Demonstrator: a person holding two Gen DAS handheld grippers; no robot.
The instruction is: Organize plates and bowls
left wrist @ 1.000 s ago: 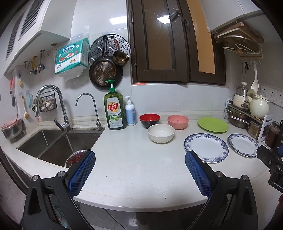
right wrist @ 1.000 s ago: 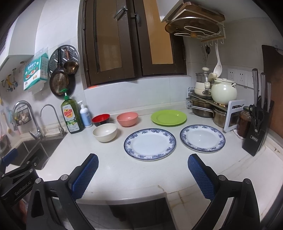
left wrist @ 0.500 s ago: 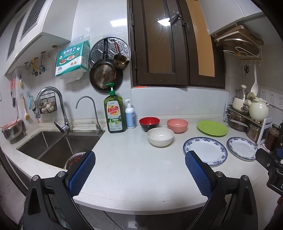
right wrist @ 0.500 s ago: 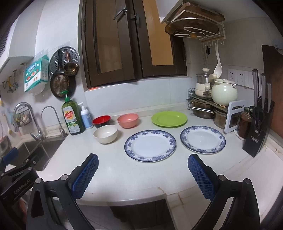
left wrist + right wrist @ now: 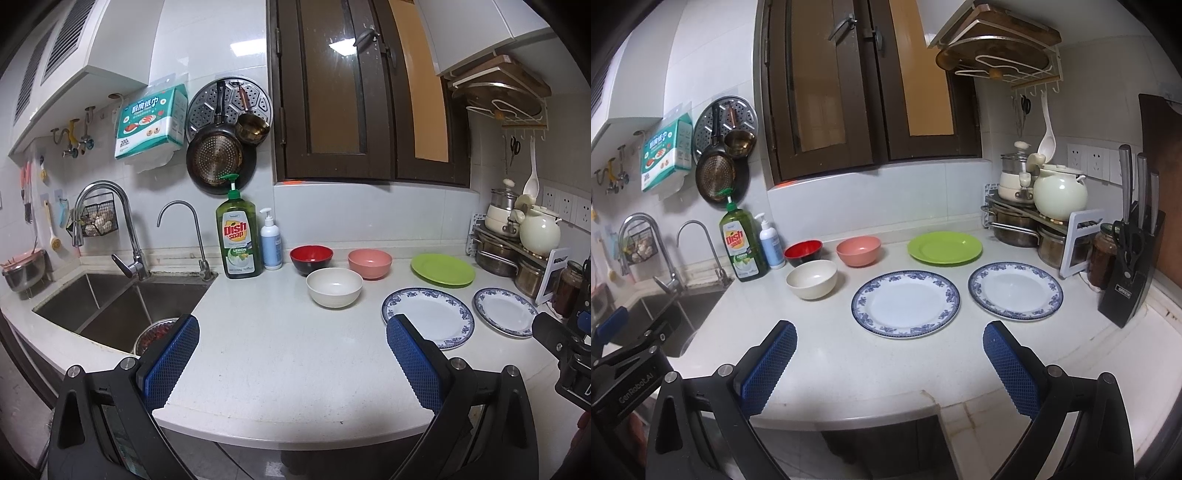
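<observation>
On the white counter (image 5: 871,362) stand three bowls: a red-and-black bowl (image 5: 803,252), a pink bowl (image 5: 858,250) and a cream bowl (image 5: 811,278) in front of them. A green plate (image 5: 944,247) lies at the back, with a large blue-rimmed plate (image 5: 905,303) and a smaller blue-rimmed plate (image 5: 1015,290) nearer. The left wrist view shows the same cream bowl (image 5: 334,287) and large plate (image 5: 428,317). My left gripper (image 5: 291,354) and right gripper (image 5: 888,363) both stand open and empty over the counter's front edge, well short of the dishes.
A double sink (image 5: 110,299) with two taps lies at the left. Dish soap (image 5: 238,236) and a pump bottle (image 5: 270,243) stand by the wall. Pots and a kettle on a rack (image 5: 1034,214), a jar and a knife block (image 5: 1130,273) crowd the right corner.
Both views have tilted slightly upward, so the dishes sit a little lower in frame. Nothing on the counter has moved and both grippers stay open.
</observation>
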